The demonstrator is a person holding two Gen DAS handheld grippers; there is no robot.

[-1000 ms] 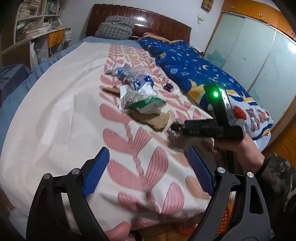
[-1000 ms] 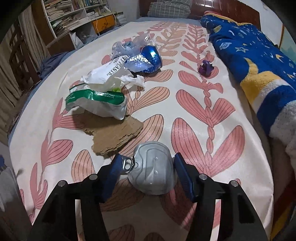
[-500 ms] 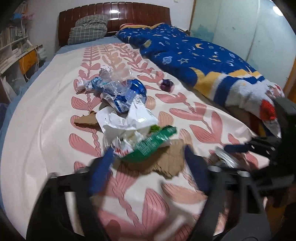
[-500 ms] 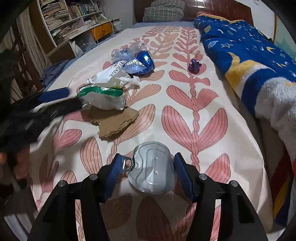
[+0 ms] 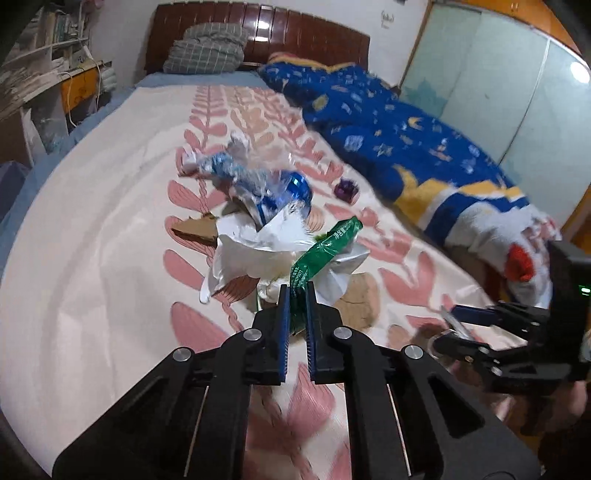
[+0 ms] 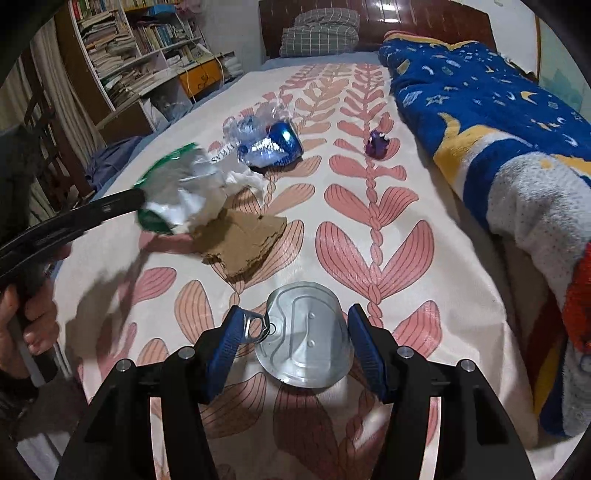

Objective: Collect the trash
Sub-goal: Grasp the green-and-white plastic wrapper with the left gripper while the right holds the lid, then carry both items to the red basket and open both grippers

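My left gripper (image 5: pixel 296 291) is shut on the green and white plastic wrapper (image 5: pixel 325 247), which hangs lifted off the bed; it also shows in the right wrist view (image 6: pixel 173 192) at the left gripper's tip (image 6: pixel 142 201). My right gripper (image 6: pixel 293 325) is shut on a silver tin can lid (image 6: pixel 304 336) with a pull tab, above the bedsheet; it shows in the left wrist view (image 5: pixel 447 326) at the right. A torn cardboard piece (image 6: pixel 243 243), a blue foil wrapper (image 6: pixel 271 146) and a small purple object (image 6: pixel 376 146) lie on the bed.
The pink leaf-patterned bedsheet (image 6: pixel 369 236) covers the bed. A blue star blanket (image 6: pixel 480 122) lies bunched along the right side. Pillows (image 6: pixel 317 31) and a headboard are at the far end. Bookshelves (image 6: pixel 122 55) stand at the left.
My left gripper moved in to the wrapper, shut on it and lifted it off the cardboard. My right gripper still holds the can lid and has drawn back toward the bed's foot.
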